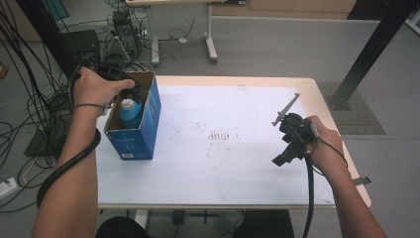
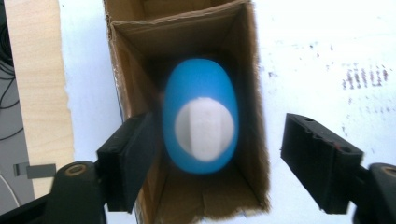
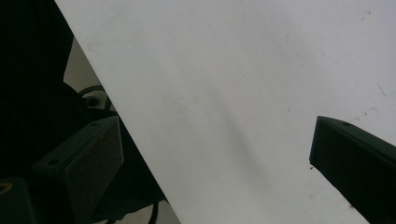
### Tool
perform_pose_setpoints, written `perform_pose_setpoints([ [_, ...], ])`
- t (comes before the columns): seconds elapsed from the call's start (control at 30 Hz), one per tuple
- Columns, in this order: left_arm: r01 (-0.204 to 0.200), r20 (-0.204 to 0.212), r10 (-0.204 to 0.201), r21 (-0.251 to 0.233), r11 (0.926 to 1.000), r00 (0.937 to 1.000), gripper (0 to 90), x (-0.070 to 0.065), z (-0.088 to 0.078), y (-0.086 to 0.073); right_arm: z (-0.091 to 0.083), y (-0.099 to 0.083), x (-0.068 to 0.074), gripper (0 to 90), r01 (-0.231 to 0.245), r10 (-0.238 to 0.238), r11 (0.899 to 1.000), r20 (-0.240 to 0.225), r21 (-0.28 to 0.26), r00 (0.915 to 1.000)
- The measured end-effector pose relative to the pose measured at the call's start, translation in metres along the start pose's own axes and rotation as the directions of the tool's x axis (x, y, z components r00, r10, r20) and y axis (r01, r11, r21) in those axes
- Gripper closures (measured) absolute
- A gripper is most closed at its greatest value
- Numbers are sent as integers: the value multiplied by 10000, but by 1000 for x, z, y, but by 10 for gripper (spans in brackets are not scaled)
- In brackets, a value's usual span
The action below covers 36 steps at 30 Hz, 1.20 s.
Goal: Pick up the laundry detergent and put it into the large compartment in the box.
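Directly below left gripper [image 2: 219,158], jaws apart: blue bottle [image 2: 201,116] in box [image 2: 126,70].

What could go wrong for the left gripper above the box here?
The left gripper is open over the bottle, which stands deep in the narrow box. One jaw sits over the box wall, so it may catch the cardboard going down. The box stands near the table edge and might tip or slide.

One blue bottle [image 1: 131,115], one cardboard box [image 1: 134,139], two grippers, one table [image 1: 223,163].
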State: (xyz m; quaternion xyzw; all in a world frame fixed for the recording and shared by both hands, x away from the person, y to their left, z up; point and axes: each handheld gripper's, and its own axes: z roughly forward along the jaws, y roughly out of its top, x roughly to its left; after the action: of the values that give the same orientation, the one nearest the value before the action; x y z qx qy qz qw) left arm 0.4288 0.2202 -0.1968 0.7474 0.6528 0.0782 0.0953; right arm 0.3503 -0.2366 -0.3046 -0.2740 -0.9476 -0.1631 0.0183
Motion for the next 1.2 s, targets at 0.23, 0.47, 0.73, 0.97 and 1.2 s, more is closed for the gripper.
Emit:
perform_pose_setpoints([
  [0.23,-178,43,179,-179,9997,9998,177,-7,-19,-2,2,2,0,23,11,-11,10000,-62,26,10000],
  [0.47,-397,168,404,-401,9984,9990,107,-17,-35,-3,2,4,1,23,84,-84,10000,-18,32,10000],
  [0.73,-802,197,807,-264,9964,9965,100,-30,-42,-5,4,4,0,24,95,-95,9999,-50,62,9999],
  [0.97,-1084,272,1096,-419,9932,9936,99,-45,-46,-6,4,3,1,23,93,-93,9999,-68,67,9999],
  [1.2,-1671,477,1693,-468,9848,9844,99,-72,-44,-6,3,4,0,23,106,-106,9999,7,66,9999],
])
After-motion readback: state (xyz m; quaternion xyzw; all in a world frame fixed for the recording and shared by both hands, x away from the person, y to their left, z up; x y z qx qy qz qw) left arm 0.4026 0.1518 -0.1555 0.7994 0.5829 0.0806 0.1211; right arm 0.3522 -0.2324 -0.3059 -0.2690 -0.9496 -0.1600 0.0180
